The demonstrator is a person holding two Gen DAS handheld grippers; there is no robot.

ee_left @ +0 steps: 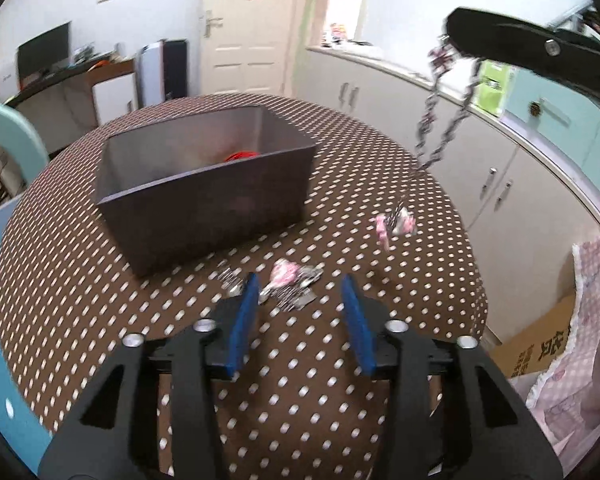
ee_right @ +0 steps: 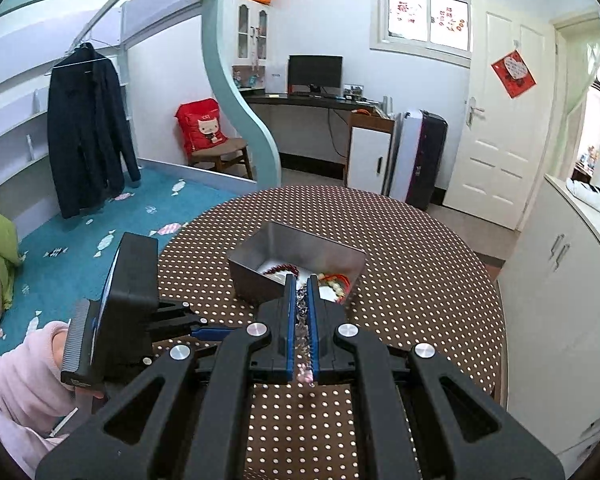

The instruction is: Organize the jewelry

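Left gripper [ee_left: 300,300]: jaws apart, nothing pinched, hovering over pink-and-silver trinkets [ee_left: 288,280] near the bench's near edge.
Right gripper [ee_right: 302,300]: jaws clamped on a silvery chain [ee_right: 303,320], raised above the bench.
Chain: in the left view [ee_left: 440,128] dangling toward the bench's right edge, pink charm [ee_left: 396,222] at its lower end.
Grey box [ee_left: 204,196]: mid-bench, open-topped, holding red and pale beads [ee_right: 328,280].
Bench [ee_left: 100,280]: round, brown polka-dot cloth.
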